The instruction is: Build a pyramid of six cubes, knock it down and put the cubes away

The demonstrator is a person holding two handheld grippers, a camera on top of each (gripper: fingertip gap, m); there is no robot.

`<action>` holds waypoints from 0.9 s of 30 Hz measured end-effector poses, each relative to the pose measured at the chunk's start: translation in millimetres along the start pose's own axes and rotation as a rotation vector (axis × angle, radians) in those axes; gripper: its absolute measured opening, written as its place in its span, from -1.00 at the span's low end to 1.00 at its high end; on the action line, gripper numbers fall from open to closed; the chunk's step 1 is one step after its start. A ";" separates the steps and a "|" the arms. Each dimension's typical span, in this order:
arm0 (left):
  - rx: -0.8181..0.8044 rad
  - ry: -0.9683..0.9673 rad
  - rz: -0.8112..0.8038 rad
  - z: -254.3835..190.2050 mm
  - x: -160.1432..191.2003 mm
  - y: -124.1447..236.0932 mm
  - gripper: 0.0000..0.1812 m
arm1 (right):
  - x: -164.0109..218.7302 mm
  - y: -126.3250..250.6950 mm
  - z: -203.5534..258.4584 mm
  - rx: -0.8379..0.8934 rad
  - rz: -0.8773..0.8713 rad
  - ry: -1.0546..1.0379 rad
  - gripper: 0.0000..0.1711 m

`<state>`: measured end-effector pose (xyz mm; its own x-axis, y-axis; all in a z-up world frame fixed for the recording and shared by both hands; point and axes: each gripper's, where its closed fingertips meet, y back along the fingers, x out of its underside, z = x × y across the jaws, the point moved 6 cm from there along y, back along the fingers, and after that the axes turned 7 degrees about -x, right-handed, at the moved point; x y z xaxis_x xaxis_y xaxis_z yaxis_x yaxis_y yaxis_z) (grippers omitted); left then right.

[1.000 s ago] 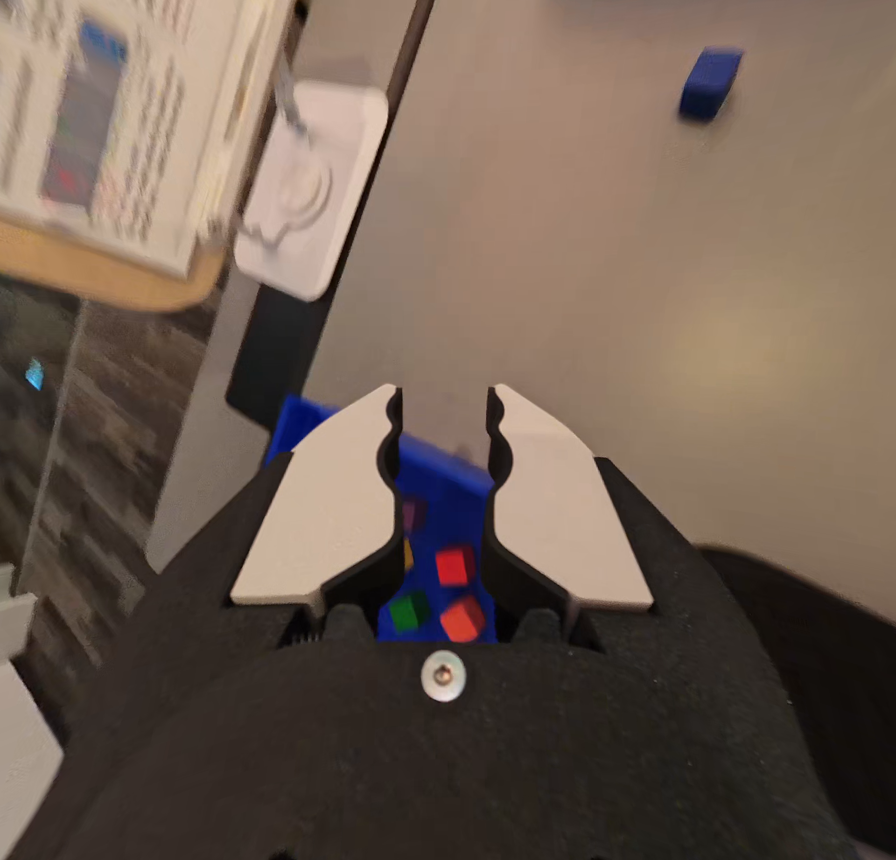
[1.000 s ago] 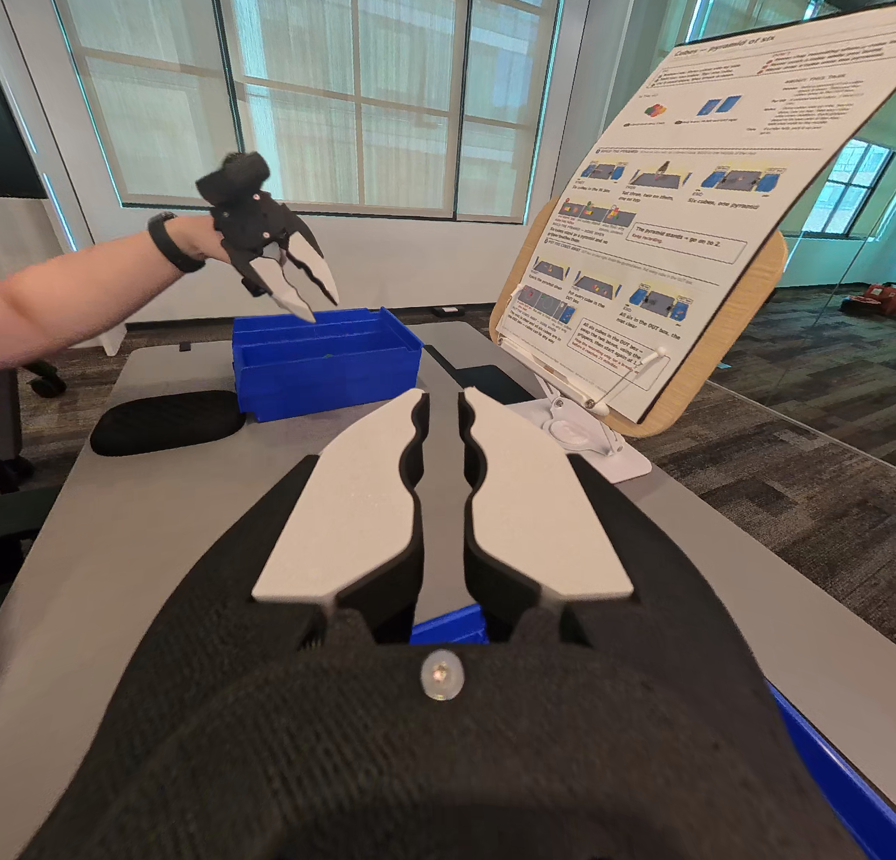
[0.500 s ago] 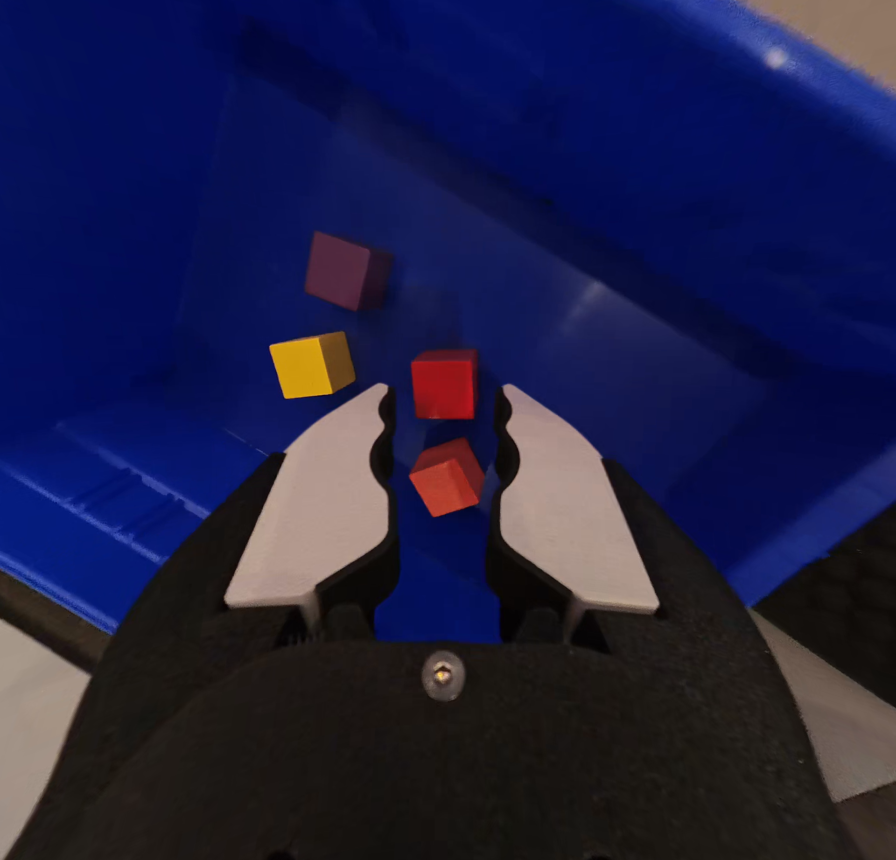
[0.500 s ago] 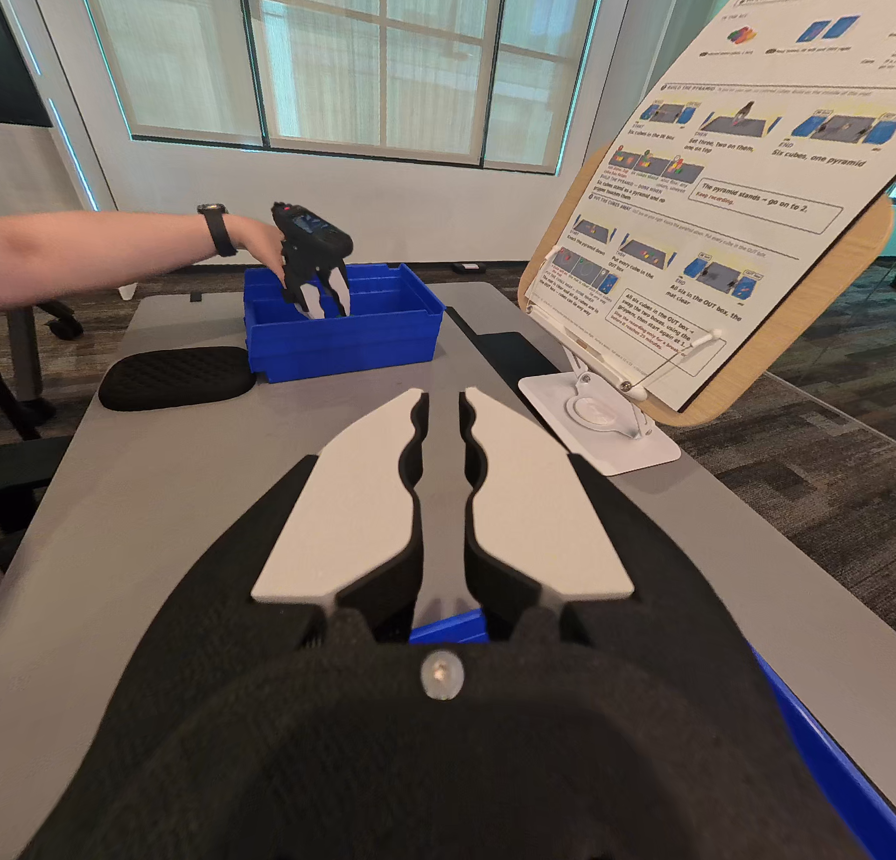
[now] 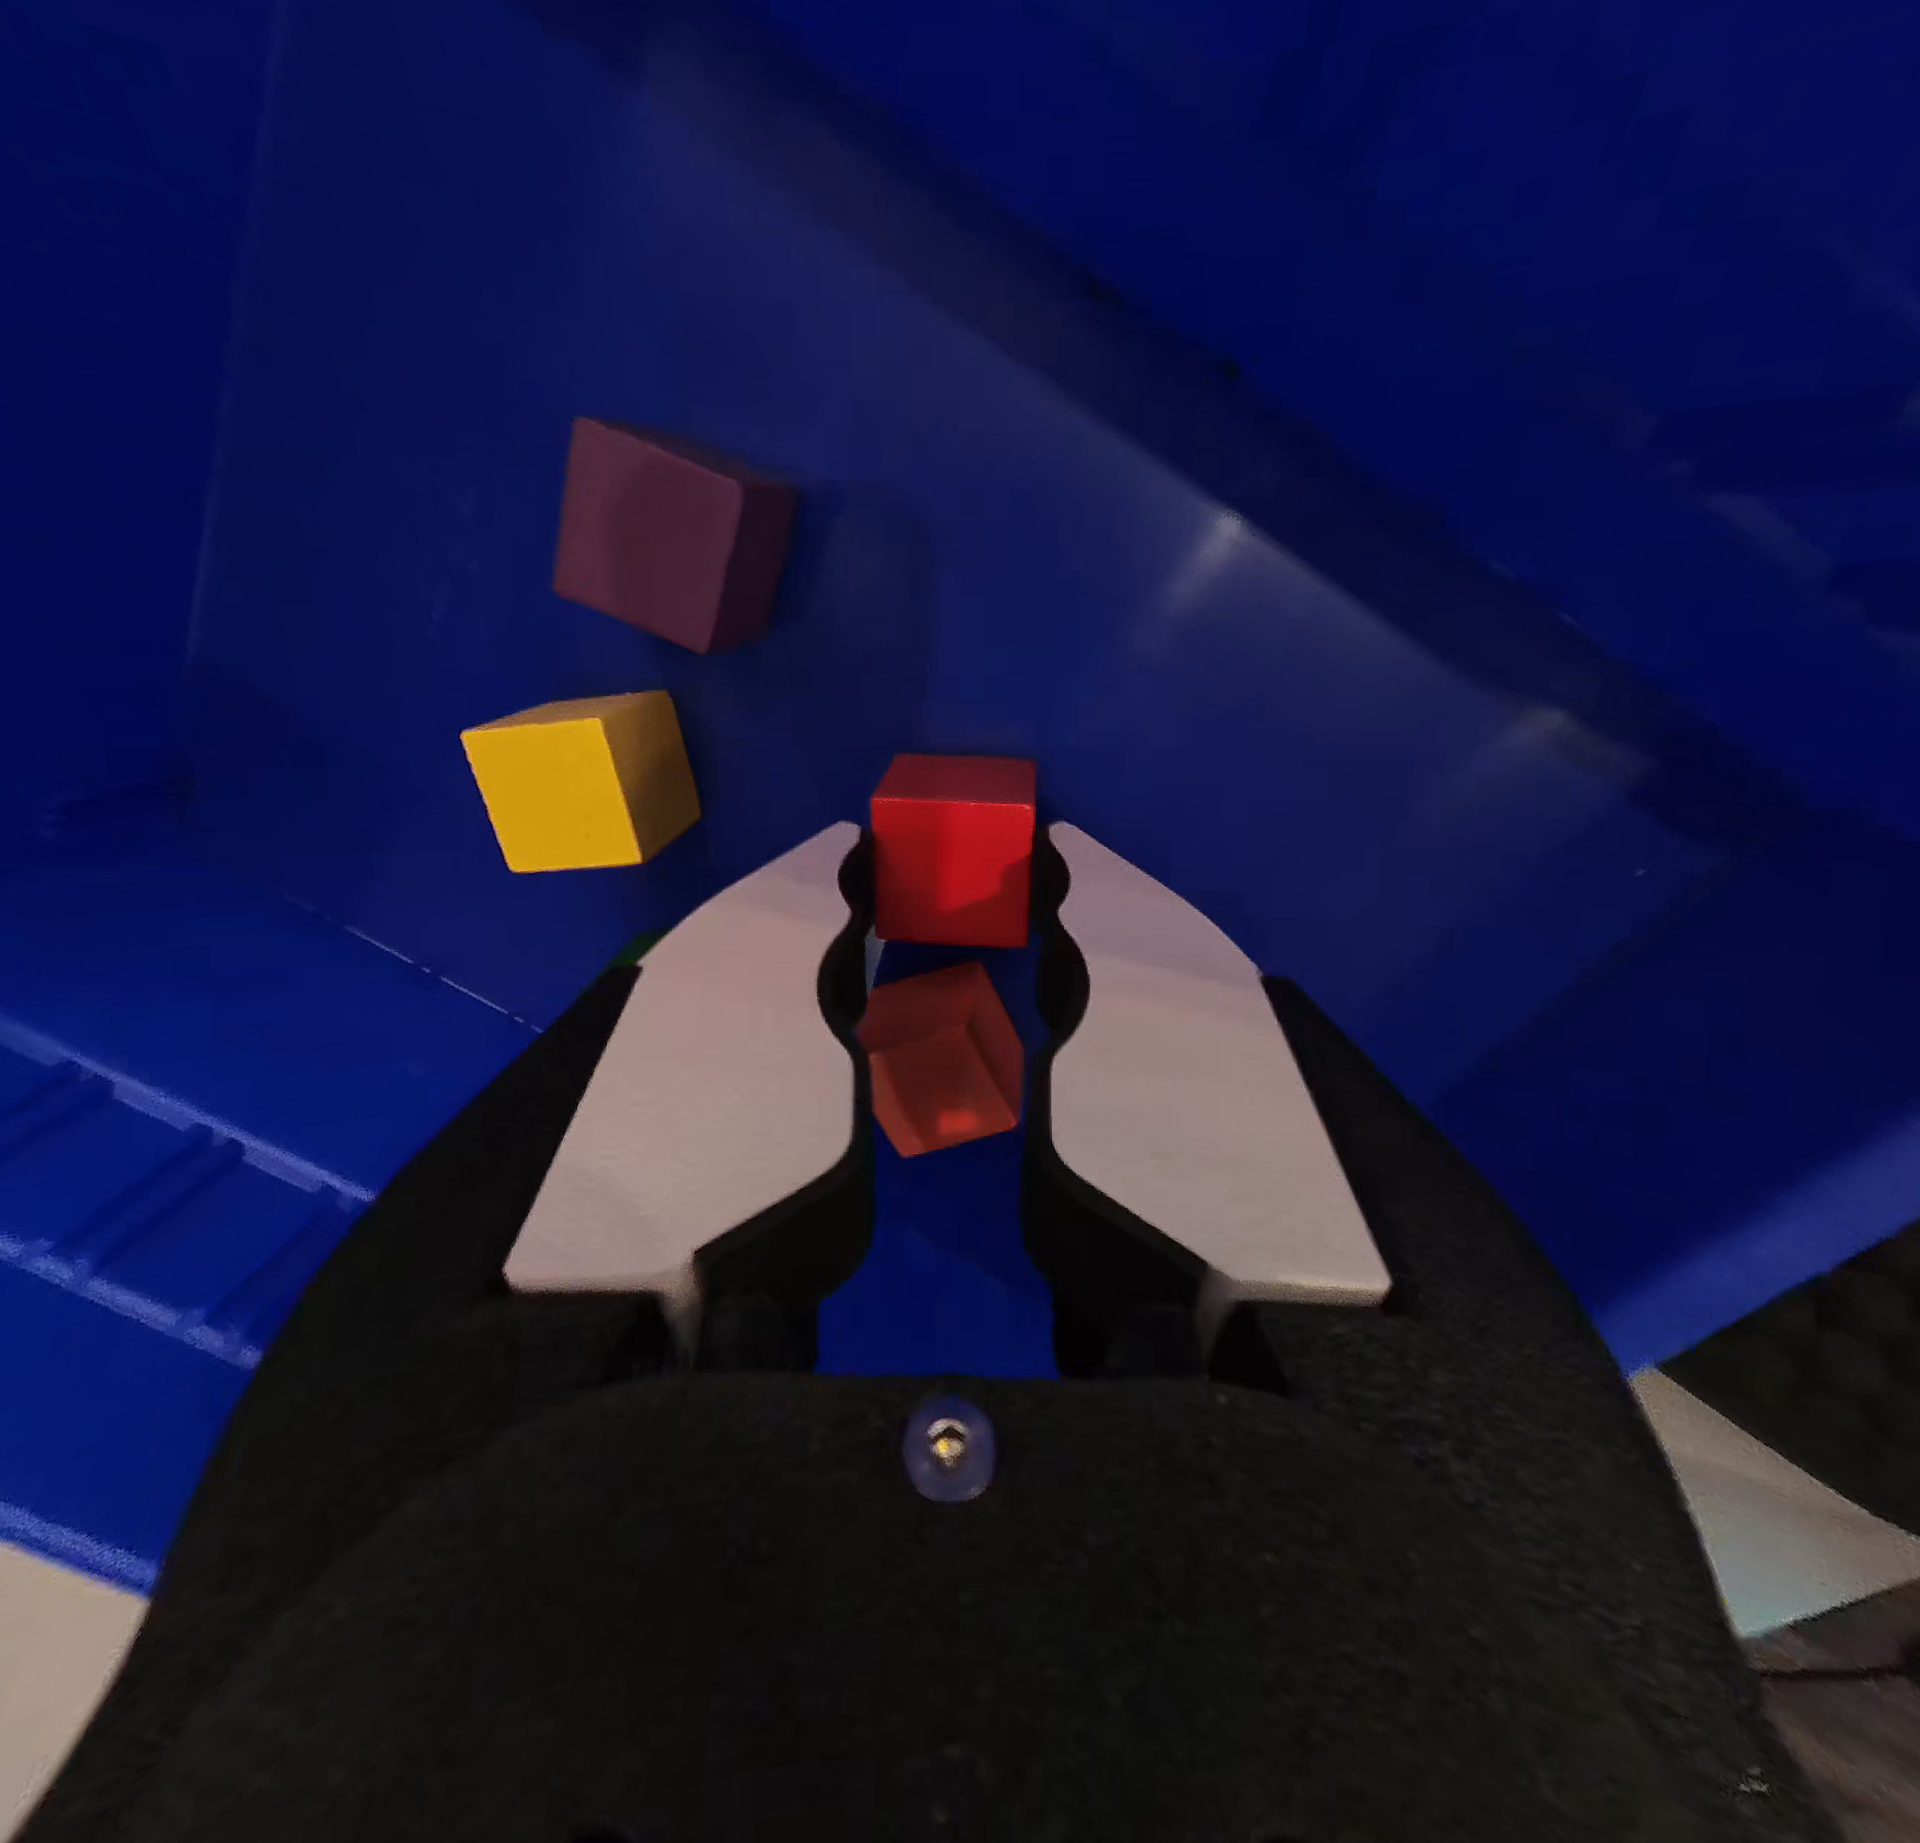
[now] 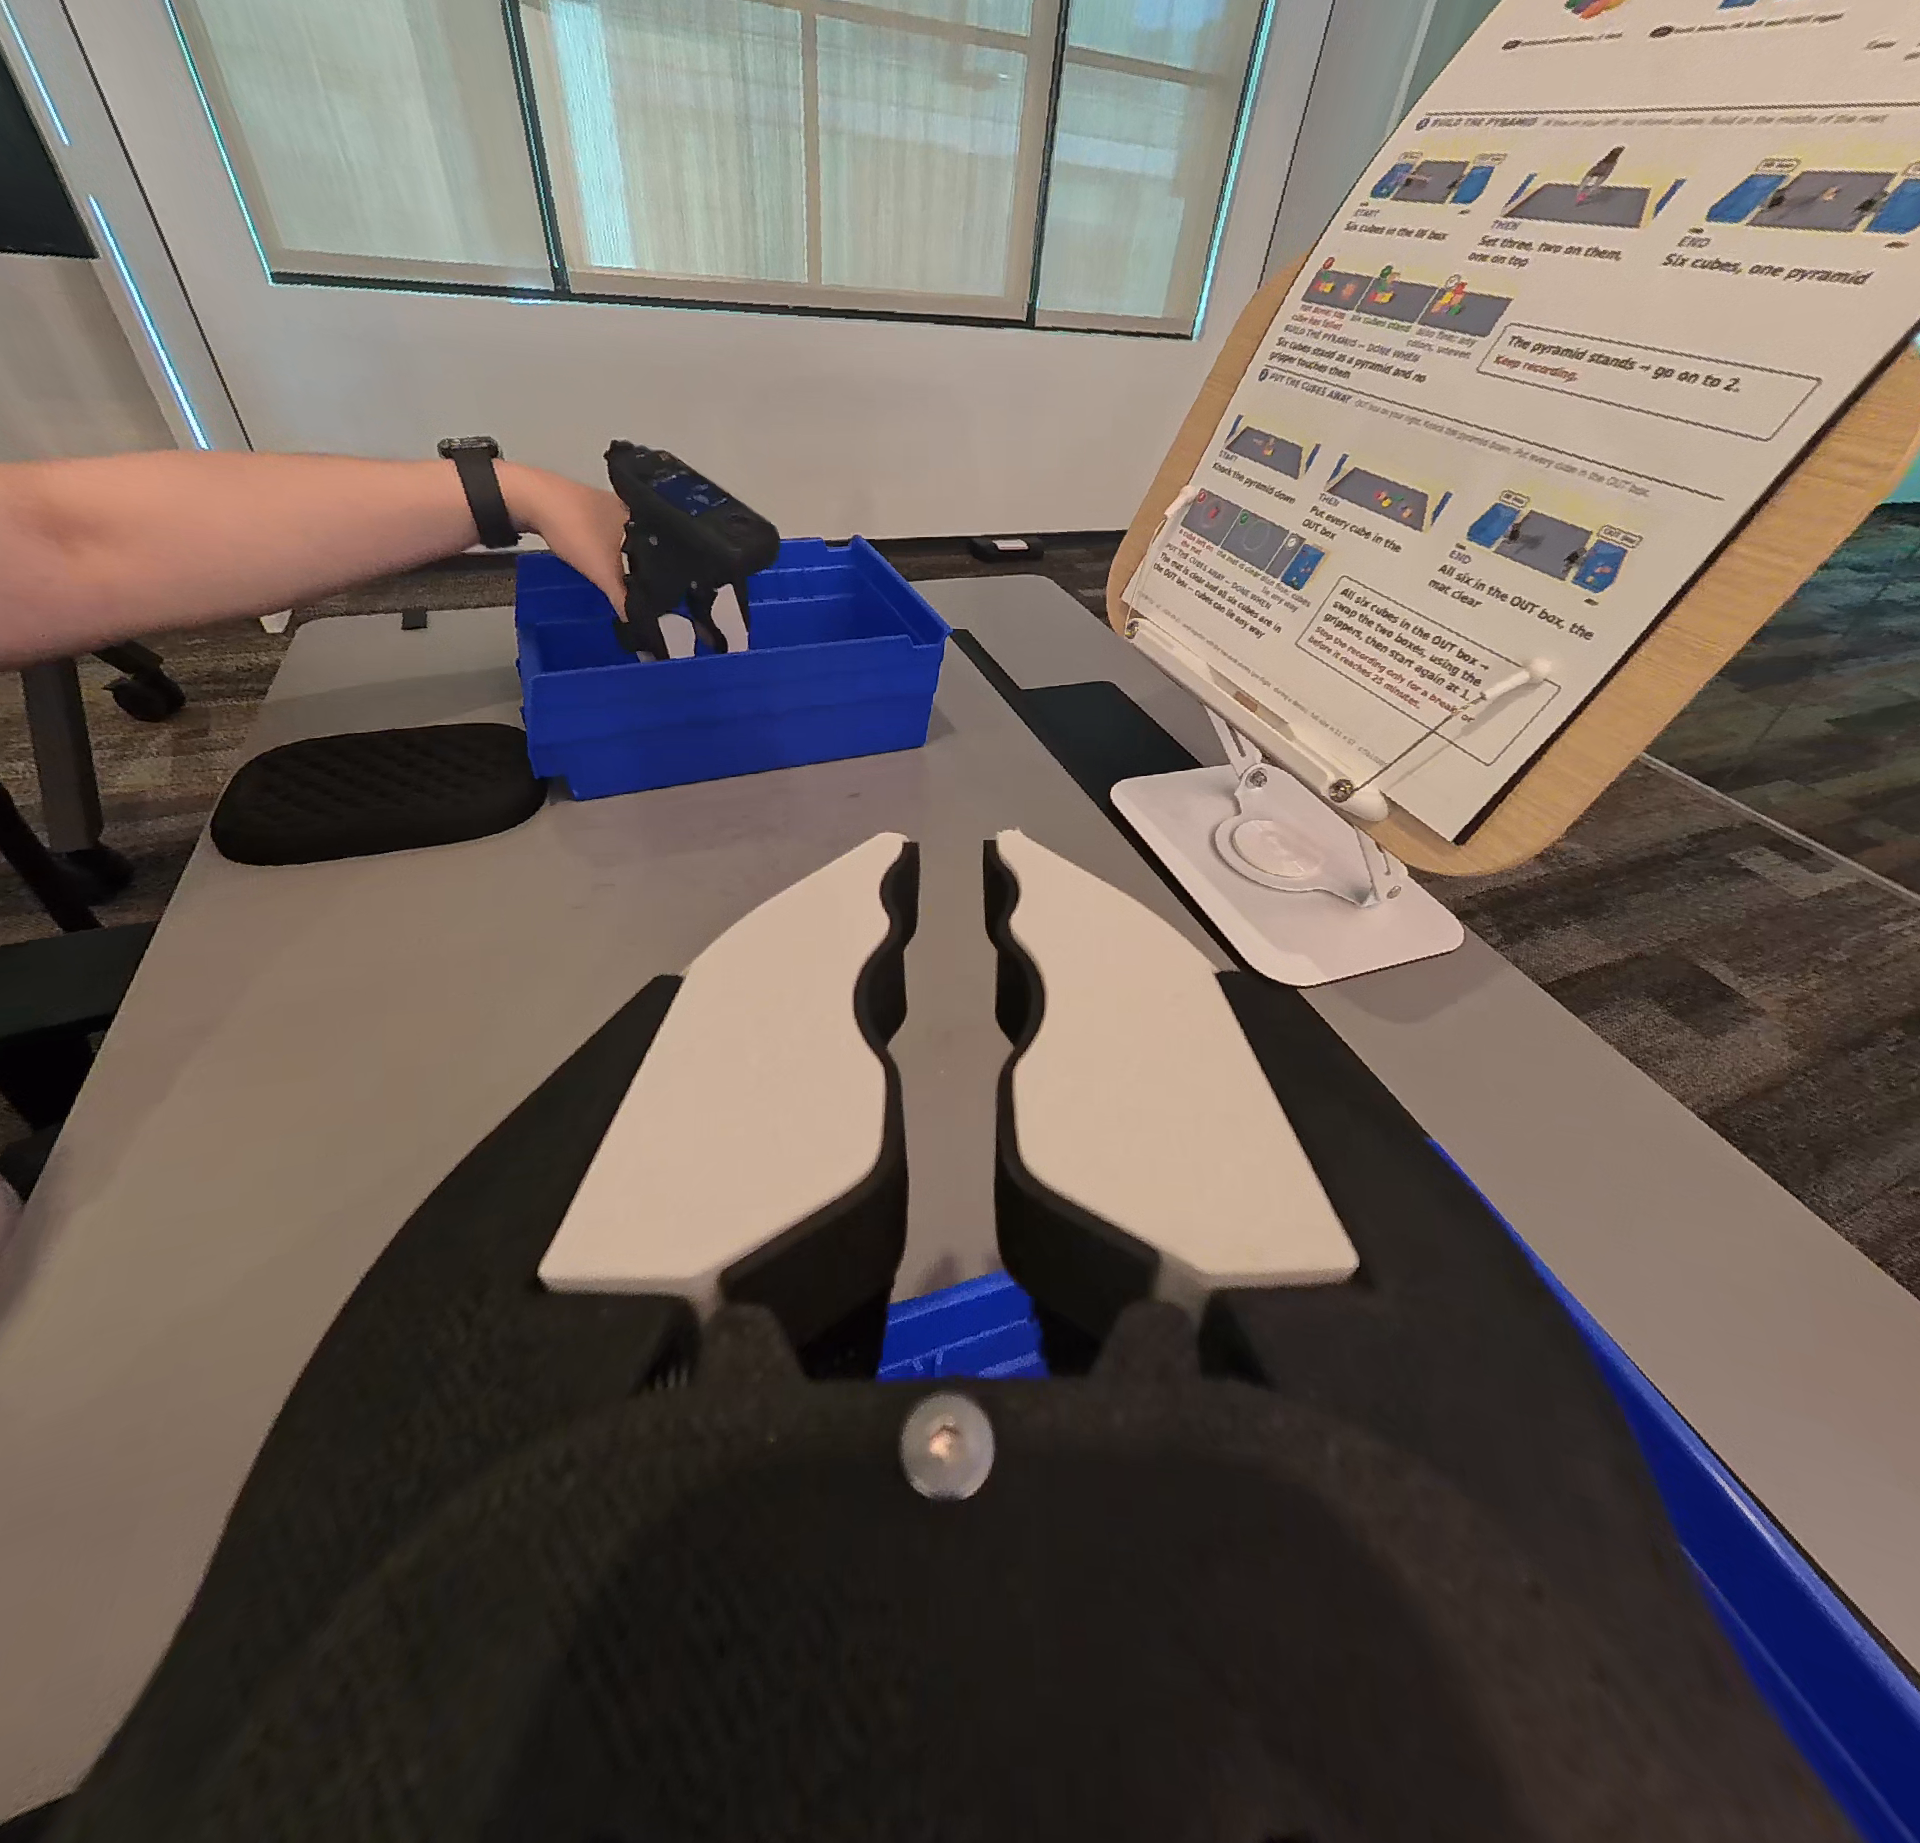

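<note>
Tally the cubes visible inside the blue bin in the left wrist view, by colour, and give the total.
Purple cube: 1
Yellow cube: 1
Red cube: 1, between the left gripper's fingertips
Orange cube: 1
Total: 4 clearly visible in the blue bin; a green sliver at the finger edge may be another.

My view of the grey surface (image 6: 395, 972), blue bin (image 6: 727, 702) at twelve o'clock, black pad (image 6: 374, 791) at eleven, white stand base (image 6: 1288, 889) at two, second blue bin's edge (image 6: 1766, 1585) at four.
</note>
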<state>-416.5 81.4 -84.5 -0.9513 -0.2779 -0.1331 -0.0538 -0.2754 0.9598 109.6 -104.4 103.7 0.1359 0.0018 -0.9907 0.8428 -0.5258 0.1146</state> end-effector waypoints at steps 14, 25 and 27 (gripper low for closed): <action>-0.240 -0.129 -0.499 -44.7 -131.5 178.5 -0.69 | -4.1 9.7 -3.0 0.012 -0.050 -0.007 -0.86; 0.110 -0.440 -0.322 -196.9 -256.3 39.7 -0.69 | -0.1 4.0 7.1 -0.028 0.007 0.001 -0.86; 0.110 -0.471 -0.294 -203.0 -265.6 29.6 -0.69 | 1.6 3.6 6.2 -0.031 0.013 -0.003 -0.86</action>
<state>-103.9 -39.7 -70.9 -0.9228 0.2440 -0.2981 -0.3442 -0.1746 0.9225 109.7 -111.6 102.1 0.1458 -0.0075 -0.9893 0.8565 -0.4996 0.1300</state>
